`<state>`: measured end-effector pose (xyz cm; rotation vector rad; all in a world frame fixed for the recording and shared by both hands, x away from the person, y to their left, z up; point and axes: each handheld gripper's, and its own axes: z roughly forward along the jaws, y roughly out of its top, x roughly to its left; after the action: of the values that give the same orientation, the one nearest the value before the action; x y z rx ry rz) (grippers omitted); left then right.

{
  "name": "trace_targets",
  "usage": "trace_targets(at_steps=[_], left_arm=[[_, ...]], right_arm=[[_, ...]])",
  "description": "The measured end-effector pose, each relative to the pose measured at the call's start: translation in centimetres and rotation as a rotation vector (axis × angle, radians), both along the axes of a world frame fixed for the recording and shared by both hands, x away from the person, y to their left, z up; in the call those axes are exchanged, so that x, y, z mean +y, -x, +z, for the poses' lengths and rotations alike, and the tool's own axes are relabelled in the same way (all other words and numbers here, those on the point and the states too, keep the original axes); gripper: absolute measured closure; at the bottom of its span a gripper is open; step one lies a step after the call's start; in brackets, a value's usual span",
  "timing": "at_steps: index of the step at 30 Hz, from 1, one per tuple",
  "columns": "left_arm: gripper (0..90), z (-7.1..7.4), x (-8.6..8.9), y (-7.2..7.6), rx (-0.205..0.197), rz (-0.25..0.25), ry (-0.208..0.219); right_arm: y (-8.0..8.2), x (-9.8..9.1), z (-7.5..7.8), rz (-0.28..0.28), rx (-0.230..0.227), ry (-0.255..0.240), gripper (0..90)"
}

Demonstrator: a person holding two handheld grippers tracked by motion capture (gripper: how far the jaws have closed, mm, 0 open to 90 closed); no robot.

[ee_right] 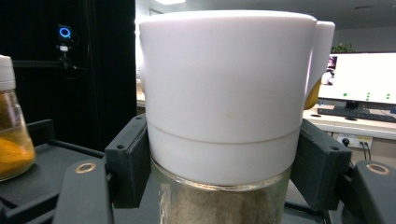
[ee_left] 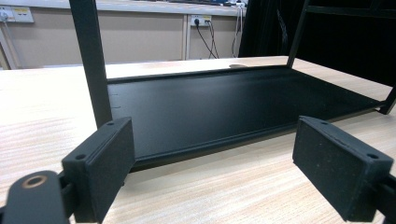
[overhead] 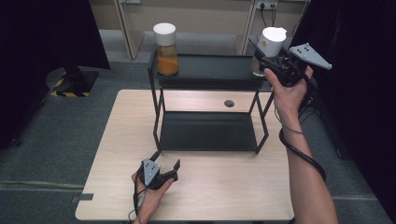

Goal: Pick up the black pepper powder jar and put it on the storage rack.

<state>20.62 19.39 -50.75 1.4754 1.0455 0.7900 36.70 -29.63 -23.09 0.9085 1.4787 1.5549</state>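
A black two-tier metal rack [overhead: 208,70] stands on the wooden table. On its top shelf at the left stands a jar of orange powder [overhead: 166,49] with a white cap, which the right gripper view also catches [ee_right: 11,140]. My right gripper [overhead: 267,63] is shut on a white-capped jar of brownish powder [overhead: 270,44] at the top shelf's right end; its pads [ee_right: 128,158] press the jar [ee_right: 224,107] just under the cap. My left gripper [overhead: 164,164] rests open near the table's front, facing the rack's lower shelf [ee_left: 233,102], nothing between its pads [ee_left: 105,163].
The table has a round cable hole [overhead: 229,103] behind the rack's lower shelf. Black curtains hang at the left and right. A wall with sockets [ee_left: 201,19] lies beyond the table. A monitor [ee_right: 359,77] glows in the background.
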Motion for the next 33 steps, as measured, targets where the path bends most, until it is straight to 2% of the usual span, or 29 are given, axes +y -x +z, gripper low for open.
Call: trace_targets(at_steps=[13,24,33], left_arm=[[12.5,0.0,0.0,0.0,0.001,0.000,0.002],[12.5,0.0,0.0,0.0,0.001,-0.001,0.000],[12.5,0.0,0.0,0.0,0.001,-0.001,-0.001]], right_arm=[[-1.3,0.5,0.4,-0.029,0.033,0.009,30.8],[-1.5,0.6,0.1,-0.023,0.027,0.010,30.8],[-1.9,0.8,-0.1,-0.020,0.040,0.023,30.7]])
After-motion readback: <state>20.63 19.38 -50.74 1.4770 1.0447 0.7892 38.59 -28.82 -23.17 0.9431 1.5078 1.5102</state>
